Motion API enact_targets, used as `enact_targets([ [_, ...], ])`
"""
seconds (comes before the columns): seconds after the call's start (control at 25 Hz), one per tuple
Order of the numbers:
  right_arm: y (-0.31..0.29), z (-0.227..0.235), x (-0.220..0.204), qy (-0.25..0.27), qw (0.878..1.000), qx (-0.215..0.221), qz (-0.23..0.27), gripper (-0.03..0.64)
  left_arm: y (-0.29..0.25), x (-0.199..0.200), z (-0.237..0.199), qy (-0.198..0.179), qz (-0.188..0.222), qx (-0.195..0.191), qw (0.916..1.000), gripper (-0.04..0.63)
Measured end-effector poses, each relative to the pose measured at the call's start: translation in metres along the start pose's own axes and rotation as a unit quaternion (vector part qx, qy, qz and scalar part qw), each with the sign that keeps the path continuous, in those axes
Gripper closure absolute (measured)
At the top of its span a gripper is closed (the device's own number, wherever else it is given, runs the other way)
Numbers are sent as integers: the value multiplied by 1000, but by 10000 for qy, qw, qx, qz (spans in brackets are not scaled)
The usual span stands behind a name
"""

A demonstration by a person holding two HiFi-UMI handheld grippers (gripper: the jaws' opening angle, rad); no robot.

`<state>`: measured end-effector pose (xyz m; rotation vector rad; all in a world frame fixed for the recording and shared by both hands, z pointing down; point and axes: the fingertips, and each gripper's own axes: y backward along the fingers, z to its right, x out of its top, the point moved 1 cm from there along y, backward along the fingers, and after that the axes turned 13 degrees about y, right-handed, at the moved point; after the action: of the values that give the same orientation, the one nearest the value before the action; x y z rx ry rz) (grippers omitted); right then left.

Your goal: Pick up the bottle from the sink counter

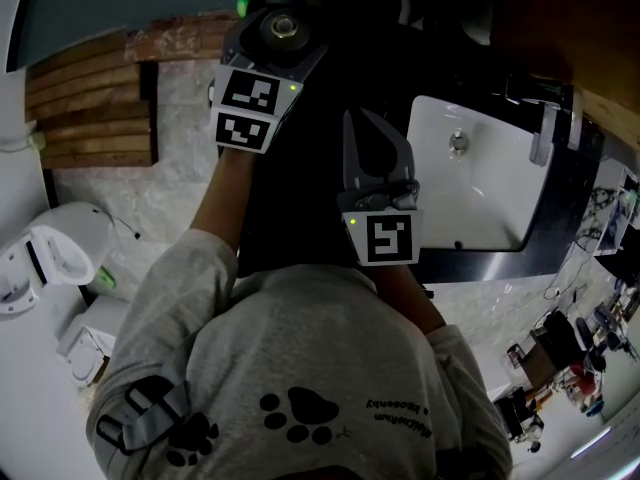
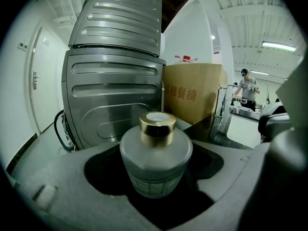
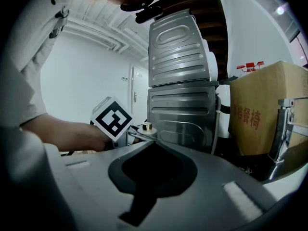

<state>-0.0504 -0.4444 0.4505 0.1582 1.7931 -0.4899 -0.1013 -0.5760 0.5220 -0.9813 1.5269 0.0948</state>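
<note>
Bottle [image 2: 155, 162]: squat, round frosted glass with shiny gold cylindrical cap [image 2: 157, 129].

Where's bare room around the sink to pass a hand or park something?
The dark counter left of the right gripper looks bare, though dim. The white basin is bare around its drain. Crowded: the faucet edge and the cluttered shelf at lower right.

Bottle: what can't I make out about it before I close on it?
- What the bottle stands on: left gripper view, lost in darkness between the jaws.
- Print on label: left gripper view, too small, blurred.
- Fill level: frosted body hides it.
- Right gripper view: bottle too tiny.
</note>
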Motion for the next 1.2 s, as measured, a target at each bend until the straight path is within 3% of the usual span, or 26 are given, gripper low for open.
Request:
enact_targets([
  [0.08,1,1,0,-5,10000,-18,-9,617,0,1,-1,0,8,32,10000,255],
  [0.56,21,10,13,46,9997,-172,166,617,-1,0,2,9,-19,-27,10000,259],
  [0.8,43,19,19,102,9991,-308,279,617,3,0,5,-172,46,55,9998,258],
  [1.2,89,33,4,315,9984,-431,210,617,42,5,26,-284,199,252,9991,258],
])
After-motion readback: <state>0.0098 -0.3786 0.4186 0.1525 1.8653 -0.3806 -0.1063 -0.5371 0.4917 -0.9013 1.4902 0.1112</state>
